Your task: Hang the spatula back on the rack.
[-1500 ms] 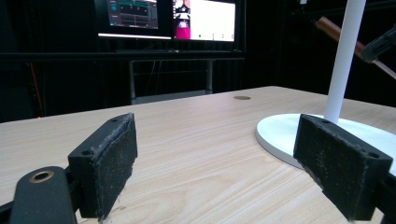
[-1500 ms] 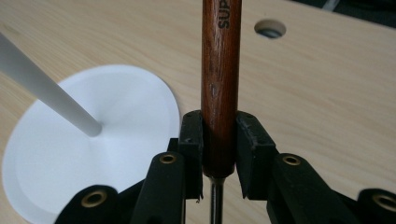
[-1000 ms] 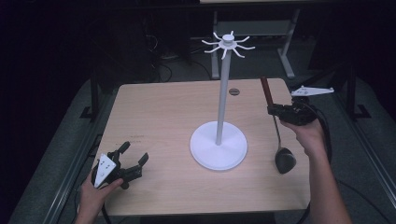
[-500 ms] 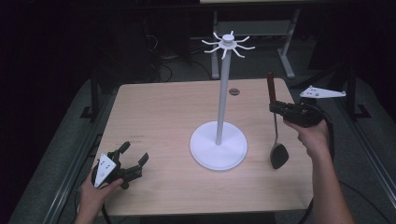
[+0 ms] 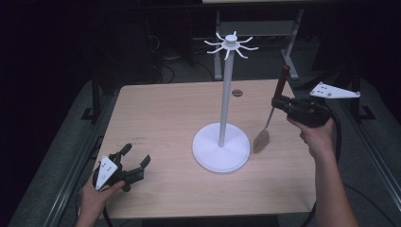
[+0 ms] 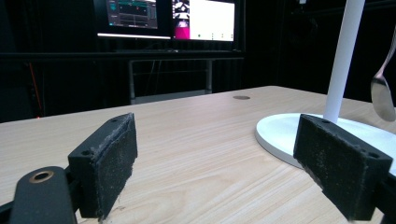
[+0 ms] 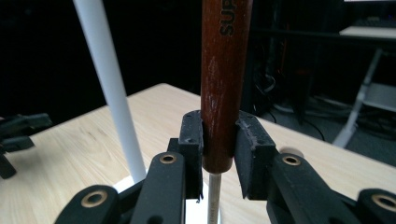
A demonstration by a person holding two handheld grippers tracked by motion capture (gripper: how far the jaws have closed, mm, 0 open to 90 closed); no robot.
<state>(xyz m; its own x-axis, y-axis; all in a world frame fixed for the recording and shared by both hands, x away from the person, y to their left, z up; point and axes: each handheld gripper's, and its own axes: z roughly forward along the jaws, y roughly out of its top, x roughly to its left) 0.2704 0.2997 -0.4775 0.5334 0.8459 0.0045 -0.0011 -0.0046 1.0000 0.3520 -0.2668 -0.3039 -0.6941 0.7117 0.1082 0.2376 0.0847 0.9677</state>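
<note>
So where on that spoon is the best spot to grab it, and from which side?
On the thick brown wooden handle of the spoon, near its lower end, from the side and level. It hangs upright, bowl down, and the handle is broad and straight while the metal neck below is thin. The right tool grips it just that way.

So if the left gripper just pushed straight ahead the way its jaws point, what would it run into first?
Probably the white stand's round base. The left gripper rests low on the table with its jaws open, aimed across bare wood. The base lies ahead, off to one side, so it might only clip the rim; depth is hard to judge.
</note>
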